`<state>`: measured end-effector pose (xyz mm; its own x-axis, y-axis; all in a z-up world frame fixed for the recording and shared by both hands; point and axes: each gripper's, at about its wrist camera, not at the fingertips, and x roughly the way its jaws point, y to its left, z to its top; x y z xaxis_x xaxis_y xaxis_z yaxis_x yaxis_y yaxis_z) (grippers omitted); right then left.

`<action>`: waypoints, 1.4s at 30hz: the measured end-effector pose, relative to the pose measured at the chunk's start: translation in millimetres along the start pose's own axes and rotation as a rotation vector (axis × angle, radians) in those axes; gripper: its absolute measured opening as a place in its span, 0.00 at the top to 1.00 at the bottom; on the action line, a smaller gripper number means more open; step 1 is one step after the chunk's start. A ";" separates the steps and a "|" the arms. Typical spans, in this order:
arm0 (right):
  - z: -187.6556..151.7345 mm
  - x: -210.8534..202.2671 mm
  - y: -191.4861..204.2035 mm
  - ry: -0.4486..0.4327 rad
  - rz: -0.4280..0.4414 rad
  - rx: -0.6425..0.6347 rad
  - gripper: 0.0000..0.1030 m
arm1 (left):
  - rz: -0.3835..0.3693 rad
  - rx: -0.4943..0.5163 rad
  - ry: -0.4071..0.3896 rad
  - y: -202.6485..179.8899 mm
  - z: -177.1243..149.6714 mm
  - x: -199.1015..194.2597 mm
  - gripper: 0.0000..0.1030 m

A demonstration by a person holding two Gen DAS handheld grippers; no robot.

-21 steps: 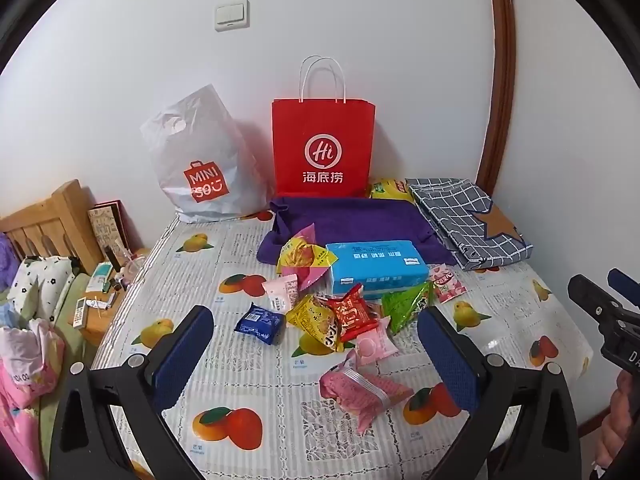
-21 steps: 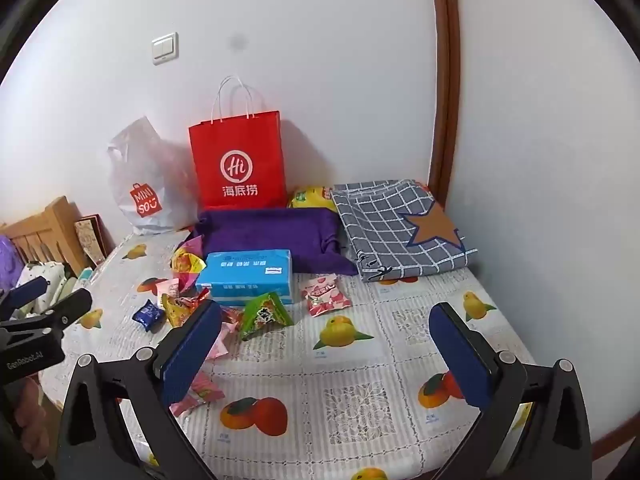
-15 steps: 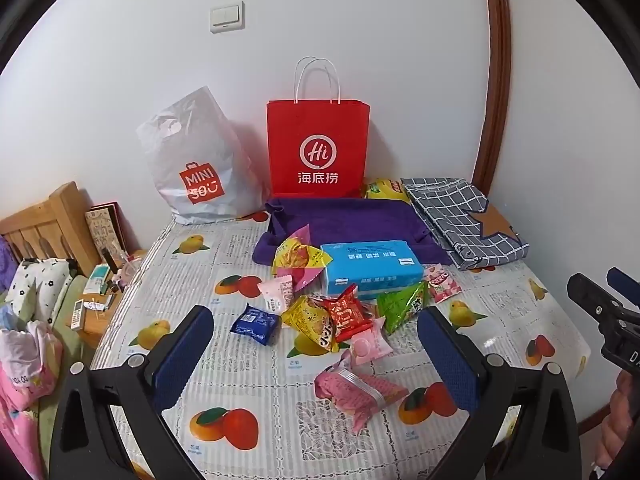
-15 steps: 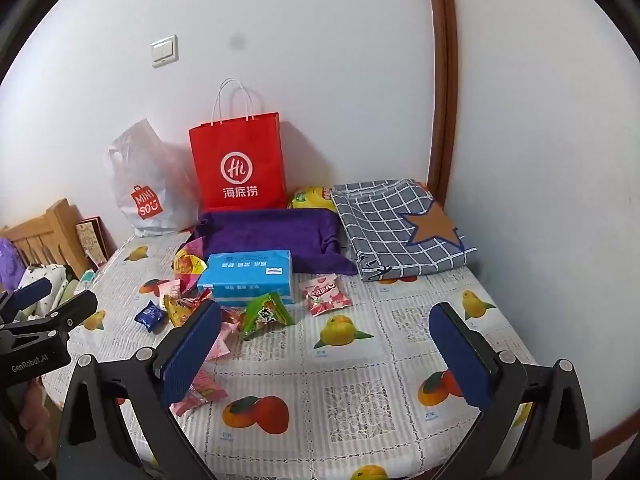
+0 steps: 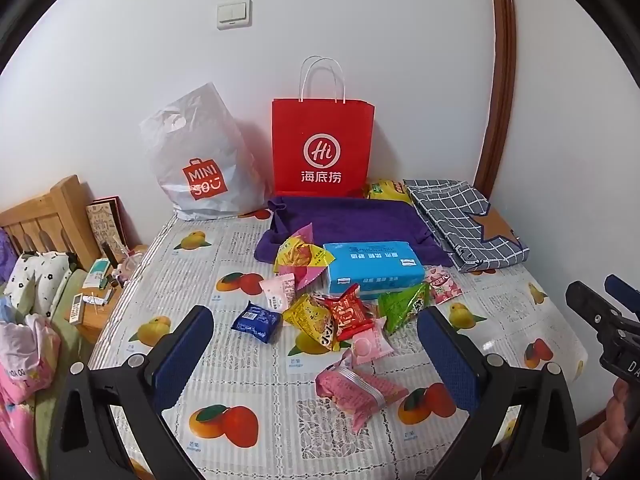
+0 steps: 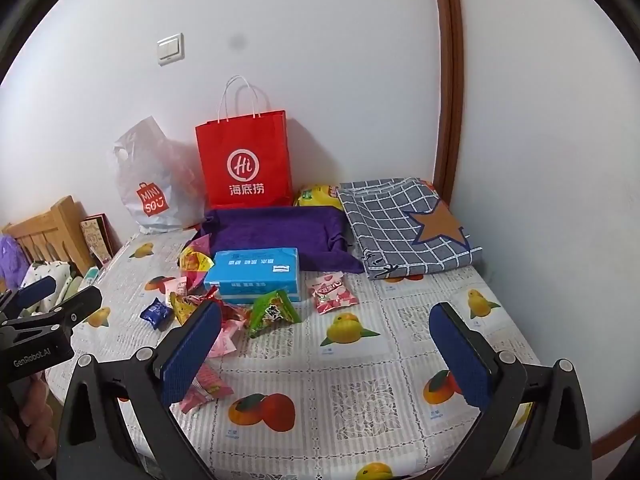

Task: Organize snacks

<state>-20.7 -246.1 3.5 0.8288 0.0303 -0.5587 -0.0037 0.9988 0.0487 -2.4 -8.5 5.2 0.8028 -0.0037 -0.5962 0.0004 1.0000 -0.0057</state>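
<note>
Several snack packets lie loose on the fruit-print tablecloth: a blue one, a yellow one, a red one, a green one and a pink one nearest me. The green packet and a pink-white packet also show in the right wrist view. My left gripper is open and empty, held above the table's near edge in front of the pile. My right gripper is open and empty, to the right of the pile.
A blue tissue box sits behind the snacks on a purple cloth. A red paper bag and a white plastic bag stand against the wall. A folded checked cloth lies back right. A wooden bed is left.
Both grippers have drawn back and risen slightly, so the table looks a little farther away. Nothing on the table has moved.
</note>
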 end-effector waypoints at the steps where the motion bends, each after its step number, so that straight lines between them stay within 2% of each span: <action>1: -1.1 -1.3 0.1 -0.002 0.003 0.001 0.00 | 0.001 0.000 -0.002 0.3 -0.2 -0.3 0.01; 42: -1.9 -4.0 6.3 -0.010 0.020 -0.007 0.00 | -0.001 0.000 -0.027 5.4 2.5 -5.6 0.01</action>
<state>-25.1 -239.8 4.5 0.8342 0.0500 -0.5492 -0.0245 0.9983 0.0537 -5.4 -3.0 10.5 0.8184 -0.0041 -0.5747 0.0010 1.0000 -0.0057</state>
